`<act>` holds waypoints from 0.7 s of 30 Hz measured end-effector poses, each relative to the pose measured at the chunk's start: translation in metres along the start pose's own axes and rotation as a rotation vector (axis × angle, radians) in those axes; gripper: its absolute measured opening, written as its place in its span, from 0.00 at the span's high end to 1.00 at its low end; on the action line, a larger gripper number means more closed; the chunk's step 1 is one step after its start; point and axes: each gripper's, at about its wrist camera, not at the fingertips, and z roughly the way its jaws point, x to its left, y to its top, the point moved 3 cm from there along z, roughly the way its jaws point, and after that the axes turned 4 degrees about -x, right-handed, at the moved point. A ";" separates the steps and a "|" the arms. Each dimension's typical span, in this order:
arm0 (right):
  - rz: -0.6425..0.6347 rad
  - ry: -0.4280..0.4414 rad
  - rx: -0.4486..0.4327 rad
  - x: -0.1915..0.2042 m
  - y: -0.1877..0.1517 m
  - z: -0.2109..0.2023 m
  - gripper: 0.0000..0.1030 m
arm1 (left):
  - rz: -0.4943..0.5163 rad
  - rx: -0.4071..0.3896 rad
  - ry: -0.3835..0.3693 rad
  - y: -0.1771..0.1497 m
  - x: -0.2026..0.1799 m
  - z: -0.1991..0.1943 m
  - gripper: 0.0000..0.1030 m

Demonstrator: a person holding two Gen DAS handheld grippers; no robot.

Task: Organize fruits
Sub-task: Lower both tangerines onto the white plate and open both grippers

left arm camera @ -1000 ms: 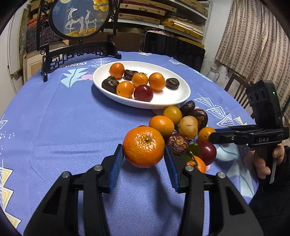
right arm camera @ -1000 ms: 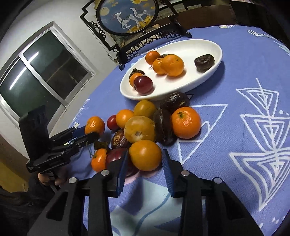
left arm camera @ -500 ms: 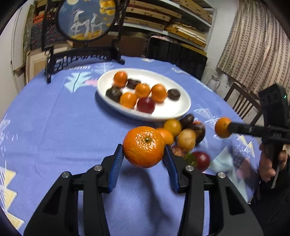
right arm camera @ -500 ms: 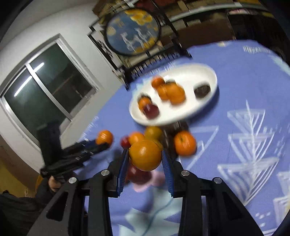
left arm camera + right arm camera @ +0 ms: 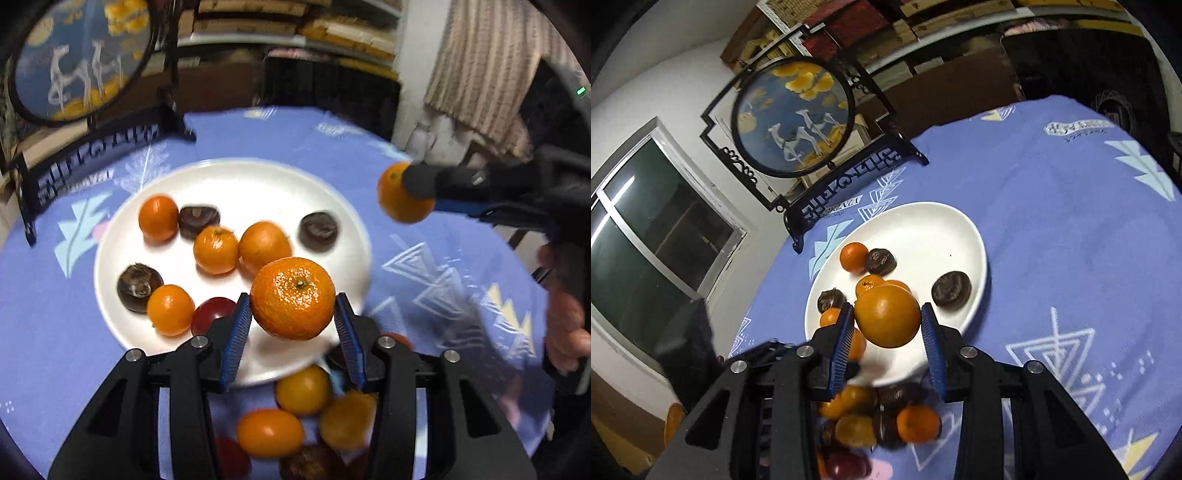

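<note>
My left gripper [image 5: 293, 325] is shut on a dimpled mandarin [image 5: 293, 298] and holds it in the air above the near edge of the white oval plate [image 5: 243, 181]. My right gripper [image 5: 888, 332] is shut on a smooth orange fruit [image 5: 887, 316], also above the plate's [image 5: 923, 221] near rim. In the left wrist view the right gripper shows at the right with its orange fruit [image 5: 397, 201]. The plate holds several oranges, dark fruits and a red one. A pile of loose fruit [image 5: 295, 421] lies on the cloth below both grippers [image 5: 882, 417].
A round blue-patterned tablecloth [image 5: 1071, 240] covers the table. A black-framed round deer screen [image 5: 794, 118] stands at the far side behind the plate. A window [image 5: 646, 236] is at the left, shelves and a curtain [image 5: 480, 62] behind.
Both grippers have lifted their fruit off the pile and moved forward, from beside the loose fruit to above the plate's near edge.
</note>
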 end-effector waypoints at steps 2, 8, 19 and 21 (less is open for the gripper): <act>-0.003 -0.014 0.036 0.001 0.004 0.021 0.62 | -0.029 0.012 -0.026 0.000 0.006 0.006 0.56; -0.071 -0.094 0.034 0.011 -0.003 0.032 0.52 | -0.026 -0.078 -0.008 -0.005 0.008 -0.036 0.32; -0.177 -0.101 0.039 0.022 -0.090 -0.027 0.45 | 0.132 -0.064 -0.035 -0.098 -0.011 -0.115 0.30; -0.161 -0.091 0.038 0.019 -0.100 -0.034 0.45 | 0.155 -0.060 -0.041 -0.112 -0.021 -0.120 0.30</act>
